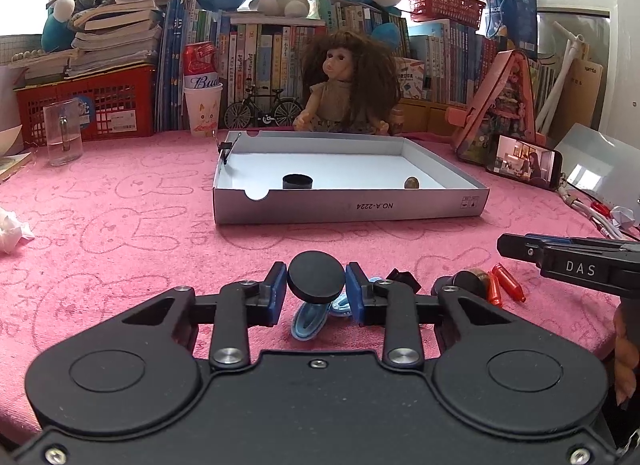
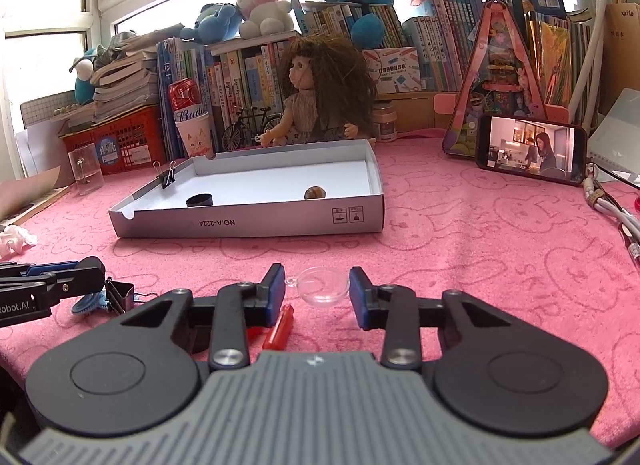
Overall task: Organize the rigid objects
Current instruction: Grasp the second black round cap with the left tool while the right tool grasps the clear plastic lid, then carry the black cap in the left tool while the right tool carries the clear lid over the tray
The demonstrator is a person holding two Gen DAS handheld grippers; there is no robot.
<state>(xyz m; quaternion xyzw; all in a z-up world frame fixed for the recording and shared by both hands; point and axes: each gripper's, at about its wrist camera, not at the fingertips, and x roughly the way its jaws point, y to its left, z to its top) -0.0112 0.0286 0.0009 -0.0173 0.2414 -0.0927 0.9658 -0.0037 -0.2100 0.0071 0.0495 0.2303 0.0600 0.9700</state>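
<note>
Black disc point(image 1: 316, 276) is clamped edgewise by left gripper point(image 1: 316, 293), ready for the tray point(image 1: 348, 211) at 12 o'clock. Right gripper point(image 2: 317, 292) brackets the clear cup point(image 2: 318, 286); contact cannot be told.

box point(image 1: 348, 205): on the tabletop point(image 1: 120, 225), before the doll point(image 1: 344, 85)
binder clip point(image 2: 168, 176): on the box's left wall
cap point(image 1: 297, 181): in the box, left of the nut point(image 1: 411, 183)

Two black discs point(image 1: 316, 275), two red capsules point(image 1: 508, 287), two binder clips point(image 2: 168, 176), one box point(image 1: 352, 207).
</note>
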